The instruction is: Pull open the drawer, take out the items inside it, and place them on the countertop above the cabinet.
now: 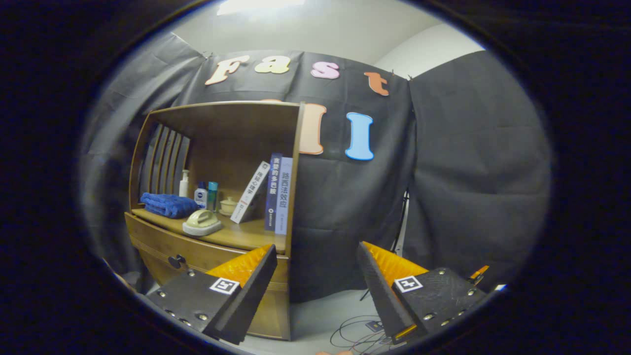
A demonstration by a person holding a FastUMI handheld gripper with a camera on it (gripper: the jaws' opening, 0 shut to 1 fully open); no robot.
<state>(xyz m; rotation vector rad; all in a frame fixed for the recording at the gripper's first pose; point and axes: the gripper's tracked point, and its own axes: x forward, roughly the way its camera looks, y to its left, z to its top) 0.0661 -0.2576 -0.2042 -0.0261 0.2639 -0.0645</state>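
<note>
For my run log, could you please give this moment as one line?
gripper: open, empty | wooden cabinet drawer: shut | dark drawer knob: untouched

Square black-and-white marker tag on each tool finger (224, 285), Chinese titles on book spines (278, 195)

The tool (315, 291) sits low in the frame, its two fingers spread wide apart, apparently gripping nothing.

Wood cabinet (207, 246), smooth, semi-gloss
</note>
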